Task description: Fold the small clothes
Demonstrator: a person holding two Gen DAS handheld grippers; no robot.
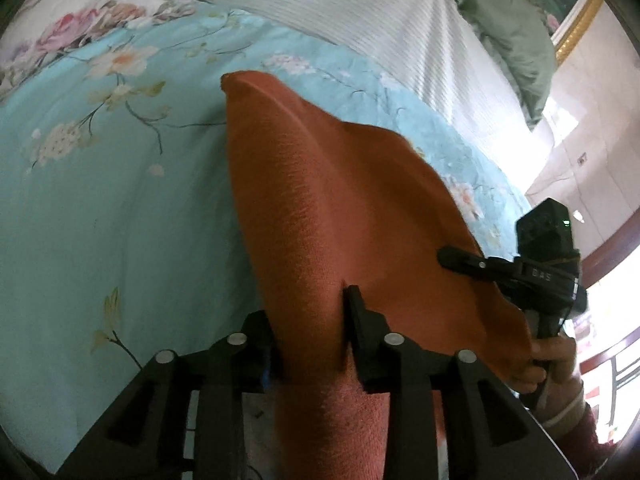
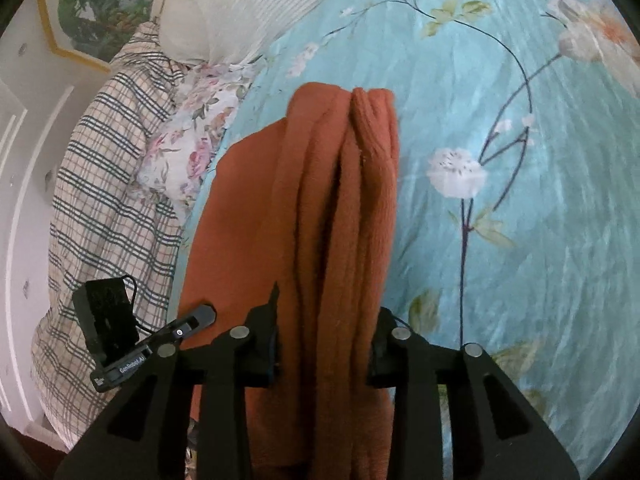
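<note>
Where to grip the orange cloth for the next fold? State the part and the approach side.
Grip the orange cloth at its free far corner, lying on the blue floral bedsheet. Come from above at the far end, likely best: the near edge is already bunched in the left gripper and right gripper, and the corner lies flat and open.

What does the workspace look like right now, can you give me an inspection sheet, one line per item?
Surface: bed with a blue floral sheet.
Job's things: one orange cloth, bunched in folds, held up off the sheet by both grippers.
Clutter: plaid cloth, floral pillow, striped cover, green cloth along the bed's far side.
Grippers: left gripper shut on the cloth; right gripper shut on a gathered bundle of it; a hand holds the right one.
Cables: thin black lead on the left gripper's top box.
Surroundings: framed picture, white wall.
</note>
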